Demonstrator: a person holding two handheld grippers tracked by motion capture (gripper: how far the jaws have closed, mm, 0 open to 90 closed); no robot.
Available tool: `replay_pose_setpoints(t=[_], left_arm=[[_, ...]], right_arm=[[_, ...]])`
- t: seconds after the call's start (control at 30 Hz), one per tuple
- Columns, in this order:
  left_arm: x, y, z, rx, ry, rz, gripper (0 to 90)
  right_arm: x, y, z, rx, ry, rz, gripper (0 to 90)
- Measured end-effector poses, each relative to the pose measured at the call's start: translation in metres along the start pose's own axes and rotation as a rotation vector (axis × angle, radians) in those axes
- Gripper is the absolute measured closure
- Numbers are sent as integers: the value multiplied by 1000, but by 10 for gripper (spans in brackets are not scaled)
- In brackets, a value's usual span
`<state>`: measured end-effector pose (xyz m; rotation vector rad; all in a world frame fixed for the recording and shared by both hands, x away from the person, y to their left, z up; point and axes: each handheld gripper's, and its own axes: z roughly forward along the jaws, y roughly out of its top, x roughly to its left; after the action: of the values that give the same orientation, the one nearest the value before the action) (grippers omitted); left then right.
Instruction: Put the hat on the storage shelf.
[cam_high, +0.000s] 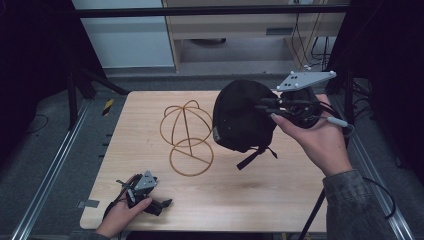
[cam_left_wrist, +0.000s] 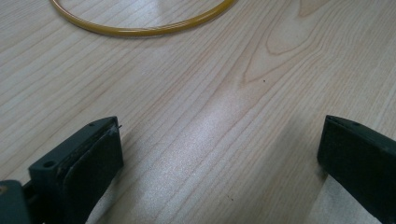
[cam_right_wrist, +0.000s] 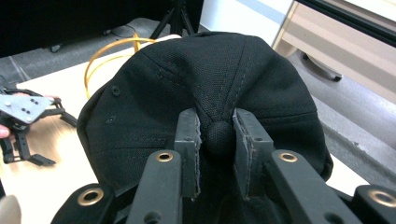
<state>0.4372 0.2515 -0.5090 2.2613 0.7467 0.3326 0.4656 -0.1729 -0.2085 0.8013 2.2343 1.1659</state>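
A black cap (cam_high: 242, 117) hangs in the air over the right part of the wooden table (cam_high: 150, 200), its strap dangling below. My right gripper (cam_high: 262, 106) is shut on the cap's top button (cam_right_wrist: 219, 138); the jaws pinch it from both sides, and the cap (cam_right_wrist: 205, 79) bulges beyond them. A yellow wire hat stand (cam_high: 186, 137) with a dome frame and a ring base stands at mid-table, left of the cap. My left gripper (cam_high: 162, 202) rests near the table's front left edge, open, with bare wood between its jaws (cam_left_wrist: 219, 154). The stand's ring (cam_left_wrist: 140, 28) lies ahead of it.
Metal rails run along both sides of the table. A dark frame post and cables stand at the back right. A cabinet and a white panel sit beyond the far edge. Bare wood stretches across the front of the table.
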Motion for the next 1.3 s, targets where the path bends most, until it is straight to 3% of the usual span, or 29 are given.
replay_pose_setpoints(t=[0.77,1.3], left_arm=[[0,0,0,-1,2,1,0],[0,0,0,-1,3,1,0]], right_arm=[[27,44,20,-29,41,-77,732],[37,63,51,-19,71,-86,732]])
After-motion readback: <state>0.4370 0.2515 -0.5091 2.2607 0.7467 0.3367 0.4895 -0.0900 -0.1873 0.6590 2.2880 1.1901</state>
